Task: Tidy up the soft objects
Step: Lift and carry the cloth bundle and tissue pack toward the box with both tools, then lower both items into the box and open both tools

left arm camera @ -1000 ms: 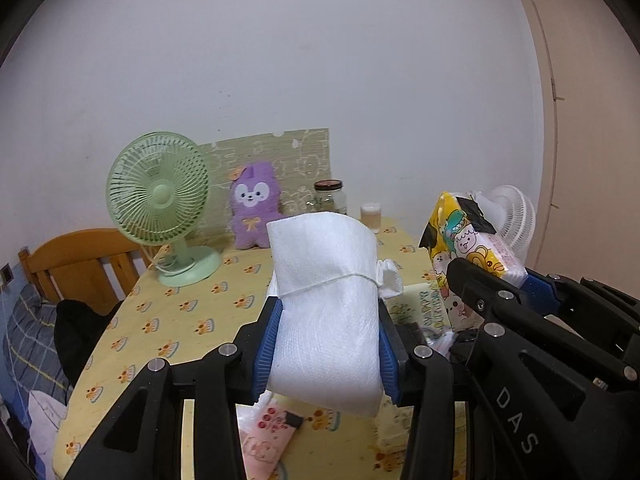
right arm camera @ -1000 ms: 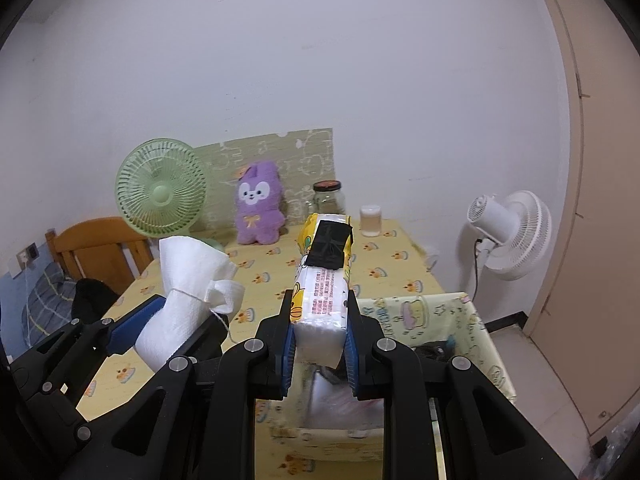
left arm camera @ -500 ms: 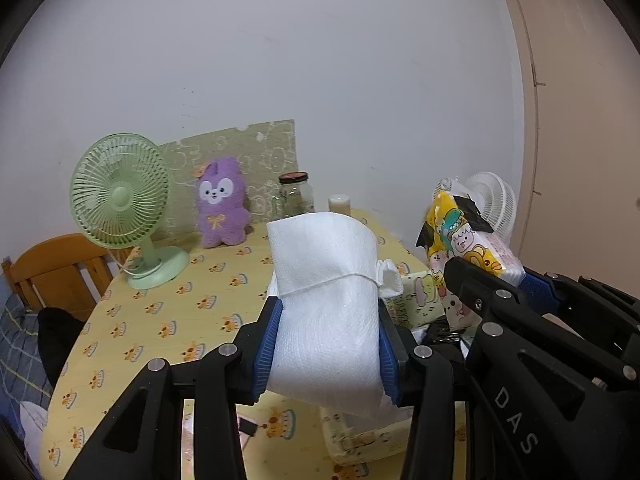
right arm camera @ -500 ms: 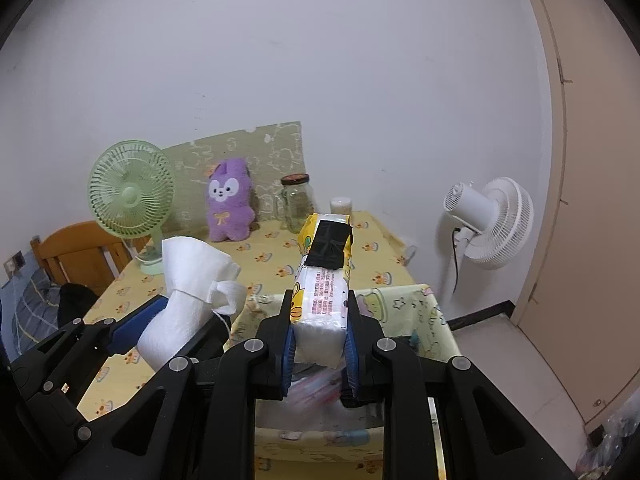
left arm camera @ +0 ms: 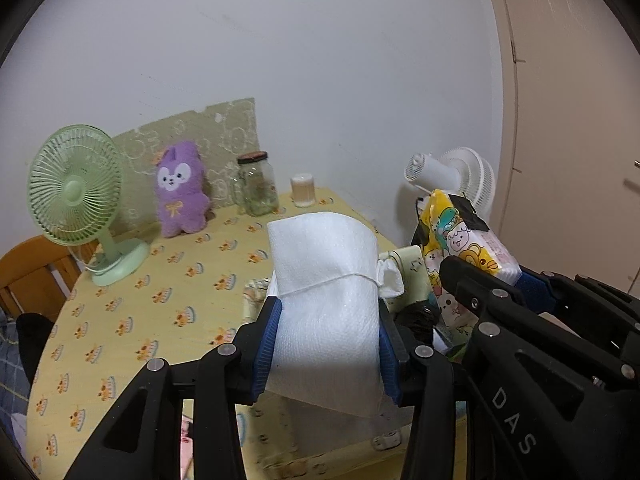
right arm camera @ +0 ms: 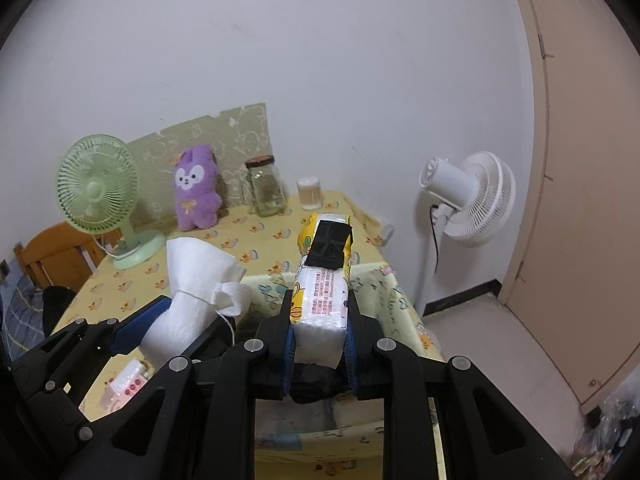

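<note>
In the left wrist view, the left tongs (left arm camera: 326, 344) reach up from the bottom centre of the frame, their blue pads (left arm camera: 267, 344) pinching a white paper towel bundle (left arm camera: 326, 300) at its lower half. The bundle stands nearly upright, is tied round its middle with a thin string, and has a small flap sticking out on its right side. It is held above the near edge of the tabletop (left arm camera: 160, 288), which wears a yellow patterned cloth. At the right of the frame the right tongs (left arm camera: 496, 280) enter at an angle, gripping a yellow cartoon-printed tissue pack (left arm camera: 460, 240) with black tape at its top. Farther back on the tabletop stand a green fan (left arm camera: 76, 196), a purple plush bunny (left arm camera: 180, 192), a glass jar (left arm camera: 258, 188) and a small container (left arm camera: 303, 191). In the right wrist view, the right tongs (right arm camera: 319, 336) rise from the bottom centre, clamped on the tissue pack (right arm camera: 322, 288), which tilts away from the camera with its printed white face and black tape patch showing. It hangs over a yellow fabric bin (right arm camera: 384, 292) at the tabletop's near right edge. At lower left the left tongs (right arm camera: 176, 320) hold the paper towel bundle (right arm camera: 192, 280), leaning left. A white floor fan (right arm camera: 472, 196) stands at the right by the wall.
</note>
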Available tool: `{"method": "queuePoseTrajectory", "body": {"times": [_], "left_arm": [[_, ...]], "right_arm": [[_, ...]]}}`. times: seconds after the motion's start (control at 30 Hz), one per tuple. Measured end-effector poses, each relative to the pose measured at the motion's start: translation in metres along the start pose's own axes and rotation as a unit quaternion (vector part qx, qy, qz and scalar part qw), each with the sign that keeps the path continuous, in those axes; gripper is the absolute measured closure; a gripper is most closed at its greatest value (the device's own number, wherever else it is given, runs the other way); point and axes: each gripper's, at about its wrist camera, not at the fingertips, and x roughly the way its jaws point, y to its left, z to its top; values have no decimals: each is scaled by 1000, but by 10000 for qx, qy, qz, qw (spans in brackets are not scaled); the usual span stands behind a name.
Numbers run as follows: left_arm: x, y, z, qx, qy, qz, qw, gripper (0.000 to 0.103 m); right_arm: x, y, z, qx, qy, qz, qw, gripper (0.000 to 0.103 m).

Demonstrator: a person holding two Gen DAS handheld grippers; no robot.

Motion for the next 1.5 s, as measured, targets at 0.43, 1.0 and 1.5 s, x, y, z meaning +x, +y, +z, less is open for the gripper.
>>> {"method": "queuePoseTrajectory", "body": {"times": [0.43,1.0,1.5], "left_arm": [[27,-15,-11,266,463,-134,9985,18],[22,-10,-18,369,552,-149,9977,14],[1,-8,-21,303,413,-233,9984,11]], "right_arm": [[28,-19,-14,111,390,-108,9991,79],[39,-12,-22,218,614,200,9977,70],[13,-6,-26,230,398,76,9989,19]]}}
